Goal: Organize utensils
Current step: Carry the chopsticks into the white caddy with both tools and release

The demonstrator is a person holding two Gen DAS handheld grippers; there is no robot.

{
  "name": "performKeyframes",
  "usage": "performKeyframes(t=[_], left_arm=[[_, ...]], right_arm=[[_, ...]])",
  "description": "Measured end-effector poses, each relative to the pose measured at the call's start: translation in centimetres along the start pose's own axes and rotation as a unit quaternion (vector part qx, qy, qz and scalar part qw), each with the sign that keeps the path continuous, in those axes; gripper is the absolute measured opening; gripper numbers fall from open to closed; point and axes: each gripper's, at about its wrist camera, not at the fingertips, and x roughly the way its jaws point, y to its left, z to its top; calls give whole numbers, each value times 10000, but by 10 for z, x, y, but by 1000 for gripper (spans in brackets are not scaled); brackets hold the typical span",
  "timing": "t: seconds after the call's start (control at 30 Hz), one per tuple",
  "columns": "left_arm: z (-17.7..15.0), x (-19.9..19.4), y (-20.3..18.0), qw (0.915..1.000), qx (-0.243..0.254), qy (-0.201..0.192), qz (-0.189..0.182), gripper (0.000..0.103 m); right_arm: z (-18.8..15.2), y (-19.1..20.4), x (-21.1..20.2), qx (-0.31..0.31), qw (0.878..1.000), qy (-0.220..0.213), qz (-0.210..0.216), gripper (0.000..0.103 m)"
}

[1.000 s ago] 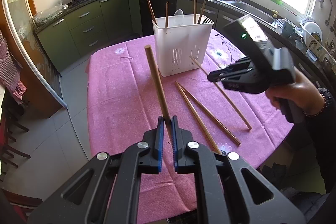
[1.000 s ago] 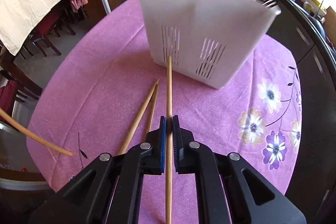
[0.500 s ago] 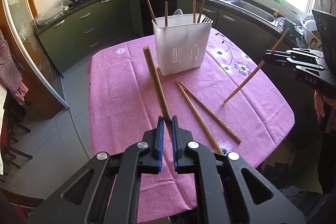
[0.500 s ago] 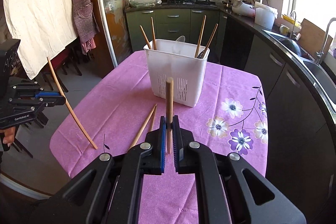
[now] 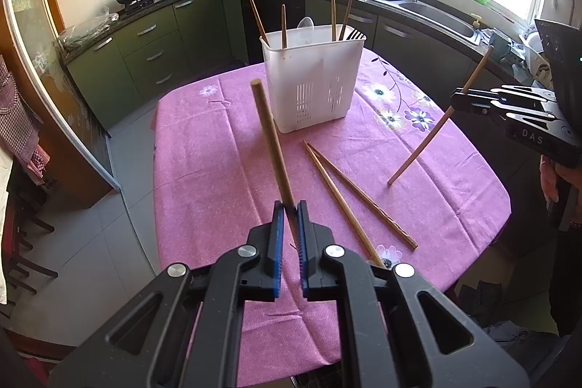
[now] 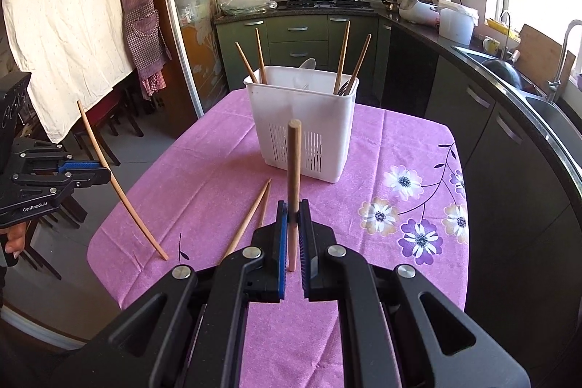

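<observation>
A white utensil holder [image 5: 313, 79] stands on the pink tablecloth [image 5: 203, 170], holding several chopsticks, a spoon and a fork; it also shows in the right wrist view [image 6: 302, 122]. My left gripper [image 5: 289, 210] is shut on a wooden chopstick [image 5: 271, 144] held tilted above the table. My right gripper [image 6: 293, 210] is shut on another chopstick [image 6: 293, 162], held nearly upright. Each gripper shows in the other's view, the right gripper [image 5: 454, 100] at the right and the left gripper [image 6: 105, 173] at the left. Two loose chopsticks [image 5: 345, 199] lie on the cloth in front of the holder.
Dark green kitchen cabinets [image 5: 145, 53] and a counter with a wok, rice cooker and sink [image 5: 436, 13] ring the table. Chairs [image 6: 109, 133] and a hanging apron stand to the left in the right wrist view. The table's near edge drops to tiled floor [image 5: 109, 242].
My right gripper has lifted its chopstick off the cloth near the holder and pulled back to the table's right side, tilting it upright. My left gripper has held its chopstick almost still.
</observation>
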Motion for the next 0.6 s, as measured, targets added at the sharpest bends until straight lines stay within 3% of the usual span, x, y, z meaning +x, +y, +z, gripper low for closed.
performKeyframes(t=[0.6], left_arm=[[24,-10,0,9998,68,-161,-39,6]], right_arm=[[19,1,-5,-71,9999,-32,97,7]])
